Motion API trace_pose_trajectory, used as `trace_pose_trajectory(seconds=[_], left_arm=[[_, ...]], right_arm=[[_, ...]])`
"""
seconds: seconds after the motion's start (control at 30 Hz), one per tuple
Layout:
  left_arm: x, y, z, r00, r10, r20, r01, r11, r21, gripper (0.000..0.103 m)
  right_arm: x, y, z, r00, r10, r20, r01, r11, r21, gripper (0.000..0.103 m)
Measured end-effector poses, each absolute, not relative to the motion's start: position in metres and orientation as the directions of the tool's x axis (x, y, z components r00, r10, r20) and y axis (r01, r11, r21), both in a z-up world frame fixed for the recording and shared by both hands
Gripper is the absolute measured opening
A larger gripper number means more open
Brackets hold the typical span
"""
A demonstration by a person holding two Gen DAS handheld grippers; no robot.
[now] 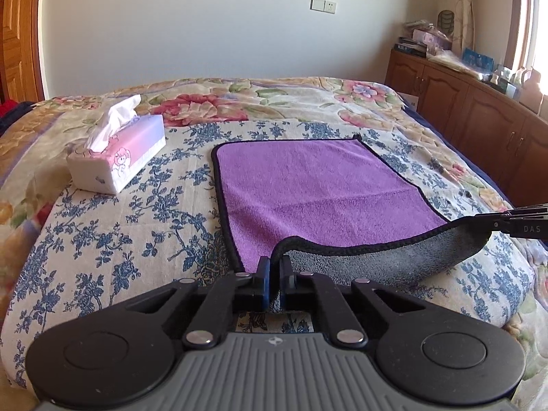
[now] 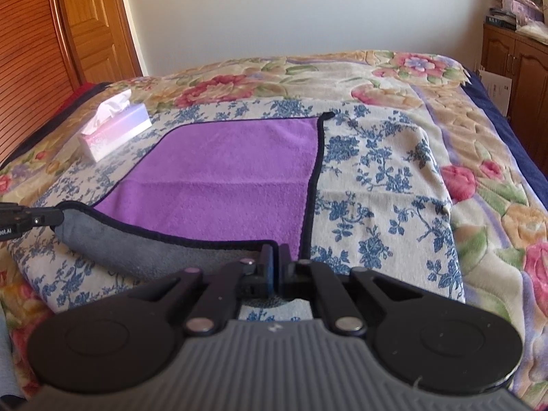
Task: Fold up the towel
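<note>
A purple towel [image 1: 308,185] with a black hem and a grey underside lies spread on the flowered bed; it also shows in the right wrist view [image 2: 222,178]. My left gripper [image 1: 274,267] is shut on the towel's near left corner. My right gripper [image 2: 276,260] is shut on the near right corner. The near edge is lifted and sags between the two grippers, showing its grey underside [image 1: 394,260]. The right gripper's fingers show at the right edge of the left wrist view [image 1: 493,222]. The left gripper's fingers show at the left edge of the right wrist view [image 2: 37,219].
A pink and white tissue box [image 1: 116,154] stands on the bed left of the towel, also in the right wrist view [image 2: 113,130]. A wooden cabinet [image 1: 479,106] with clutter runs along the right. A wooden door [image 2: 92,24] is at the far left.
</note>
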State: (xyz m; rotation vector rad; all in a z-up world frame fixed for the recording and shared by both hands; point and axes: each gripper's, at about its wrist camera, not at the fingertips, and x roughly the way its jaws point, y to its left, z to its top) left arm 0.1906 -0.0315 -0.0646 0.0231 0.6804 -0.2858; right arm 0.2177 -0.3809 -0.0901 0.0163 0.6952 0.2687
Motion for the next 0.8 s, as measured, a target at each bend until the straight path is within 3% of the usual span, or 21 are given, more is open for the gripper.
trace_pose_trajectory(seconds=[0.8], left_arm=[[0.199, -0.035, -0.050, 0.766, -0.247, -0.594, 0.265, 0.963, -0.059, 0.006]], right_arm=[[0.228, -0.368, -0.068, 0.802, 0.256, -0.540, -0.277, 0.960, 0.043, 0.003]])
